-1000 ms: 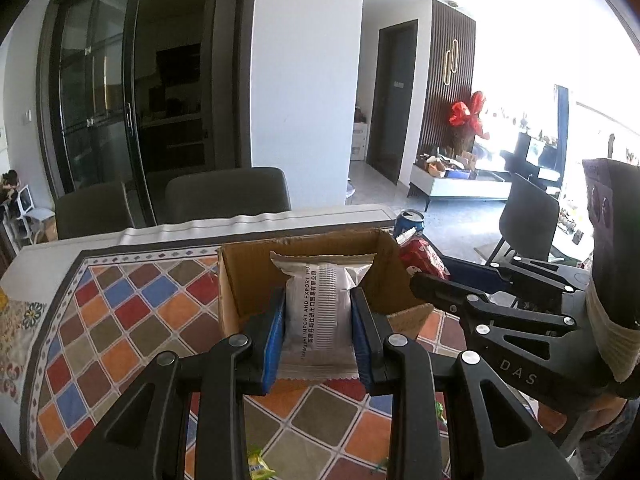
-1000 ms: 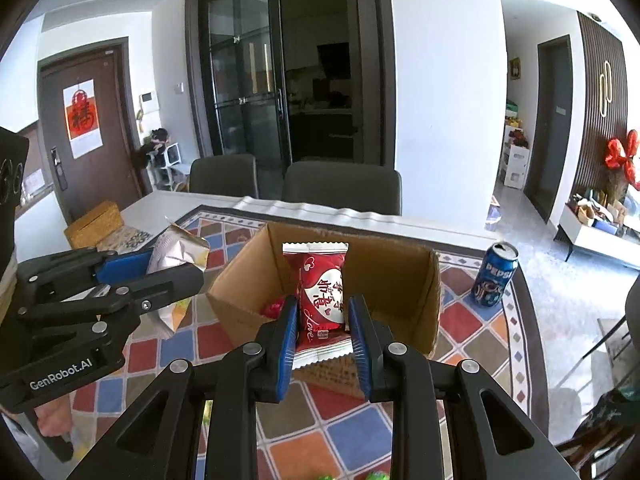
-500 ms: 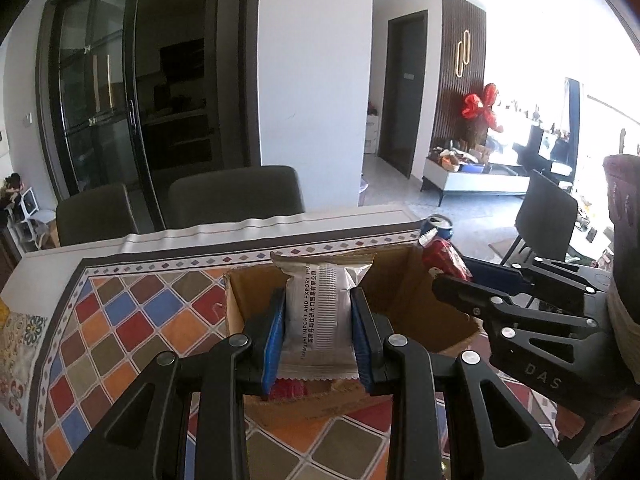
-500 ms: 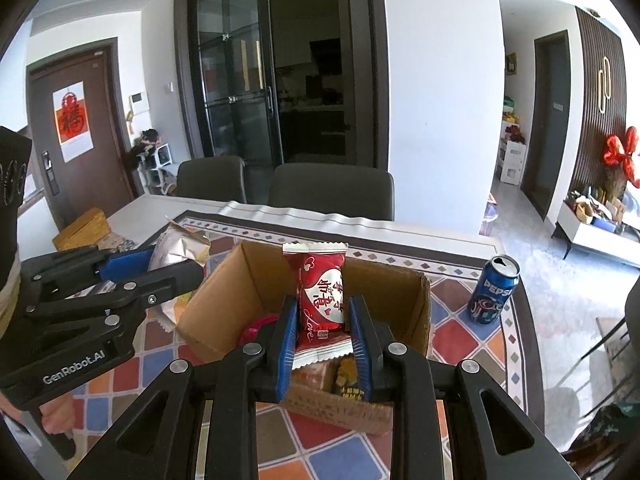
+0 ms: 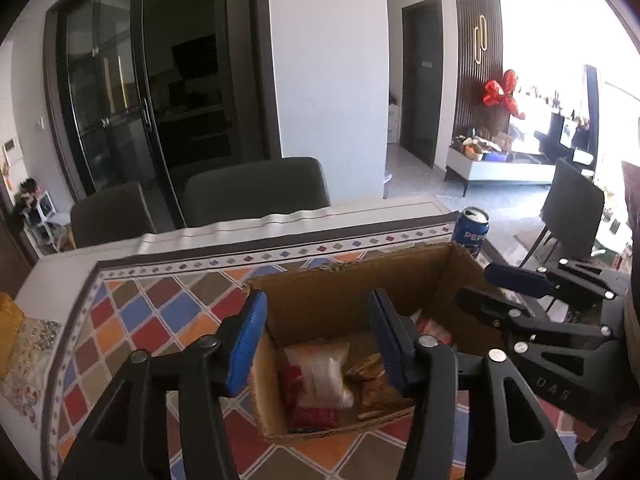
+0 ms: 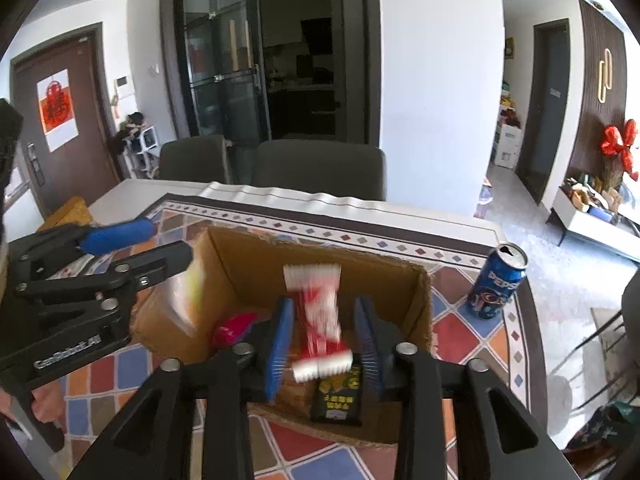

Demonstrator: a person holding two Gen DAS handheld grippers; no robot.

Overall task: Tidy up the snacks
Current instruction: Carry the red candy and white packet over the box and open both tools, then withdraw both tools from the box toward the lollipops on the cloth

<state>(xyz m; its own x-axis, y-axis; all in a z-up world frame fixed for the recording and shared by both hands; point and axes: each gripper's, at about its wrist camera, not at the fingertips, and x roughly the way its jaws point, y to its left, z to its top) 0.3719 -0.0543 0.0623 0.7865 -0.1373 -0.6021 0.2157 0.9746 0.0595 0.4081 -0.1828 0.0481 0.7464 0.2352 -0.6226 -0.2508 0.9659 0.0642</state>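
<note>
I see a brown cardboard box (image 6: 240,268), a red-and-white packet (image 6: 320,312), a blue can (image 6: 496,284) at three o'clock, and a multicoloured diamond-patterned tablecloth (image 5: 160,312).

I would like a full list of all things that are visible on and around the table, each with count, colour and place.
cardboard box: one, brown, open, on the tablecloth
red and white packet: one, blurred, between the right gripper's pads, over the box
pale packet: one, blurred, inside the box
black and yellow packet: one, inside the box, near wall
pink packet: one, inside the box
soda can: one, blue, opened, right of the box
tablecloth: one, coloured diamonds
chairs: two, dark grey, behind the table
left gripper: black, blue pads, jaws opening, nothing between
right gripper: black, blue pads, jaws opening
</note>
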